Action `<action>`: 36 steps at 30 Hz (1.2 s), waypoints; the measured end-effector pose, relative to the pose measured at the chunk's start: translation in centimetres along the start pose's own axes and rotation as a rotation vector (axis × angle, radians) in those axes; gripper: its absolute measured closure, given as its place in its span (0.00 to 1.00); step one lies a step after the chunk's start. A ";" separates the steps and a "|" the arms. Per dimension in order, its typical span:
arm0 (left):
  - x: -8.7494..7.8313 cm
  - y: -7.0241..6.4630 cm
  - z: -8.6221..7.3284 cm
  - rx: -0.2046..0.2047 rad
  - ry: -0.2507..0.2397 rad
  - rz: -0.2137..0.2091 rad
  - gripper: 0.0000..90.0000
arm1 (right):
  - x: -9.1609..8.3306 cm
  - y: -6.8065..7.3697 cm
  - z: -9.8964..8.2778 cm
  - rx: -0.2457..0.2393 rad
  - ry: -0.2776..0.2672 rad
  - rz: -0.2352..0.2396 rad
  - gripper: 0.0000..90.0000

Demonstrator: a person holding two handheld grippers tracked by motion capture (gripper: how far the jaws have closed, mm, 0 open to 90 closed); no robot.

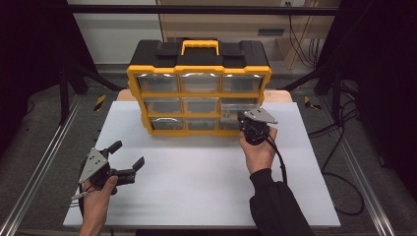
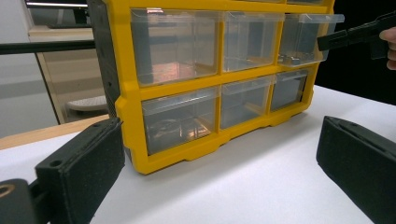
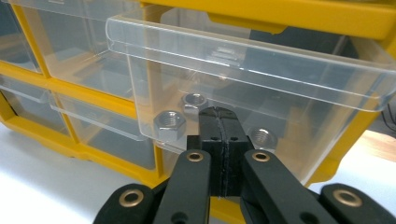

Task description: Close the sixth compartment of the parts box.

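Observation:
A yellow and black organizer with clear drawers stands at the back of the white board. Its right-hand drawer in the middle row sticks out a little and holds three hex nuts. My right gripper is shut, pads together with nothing between them, its tip against that drawer's front low down. The high view has the right gripper at the organizer's right front. My left gripper rests open at the board's front left, its jaws wide apart and empty, pointing toward the organizer.
A wooden table edge shows behind the board. Metal rails run along both sides, and cables lie on the floor at the right. Bare board lies between the two grippers.

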State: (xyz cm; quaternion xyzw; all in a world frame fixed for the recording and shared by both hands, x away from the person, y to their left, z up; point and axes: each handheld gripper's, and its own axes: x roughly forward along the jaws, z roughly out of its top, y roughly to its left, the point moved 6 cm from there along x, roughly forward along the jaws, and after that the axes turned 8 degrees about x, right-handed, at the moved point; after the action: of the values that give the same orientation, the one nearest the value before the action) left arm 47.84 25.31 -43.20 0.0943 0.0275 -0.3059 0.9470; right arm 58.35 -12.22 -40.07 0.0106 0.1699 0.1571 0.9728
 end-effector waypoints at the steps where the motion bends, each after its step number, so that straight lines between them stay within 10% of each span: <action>1: 0.0 0.0 0.0 0.001 0.000 0.000 0.01 | 0.0 0.0 0.0 0.004 0.005 0.006 1.00; 36: 0.0 -0.1 0.1 0.002 -0.001 -0.002 0.01 | 1.2 -0.7 0.4 0.048 0.027 0.018 1.00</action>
State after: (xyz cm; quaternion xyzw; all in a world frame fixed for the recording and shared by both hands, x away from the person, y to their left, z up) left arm 47.80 25.21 -43.16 0.0951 0.0267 -0.3069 0.9466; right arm 59.75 -12.51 -40.13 0.0334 0.1865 0.1617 0.9685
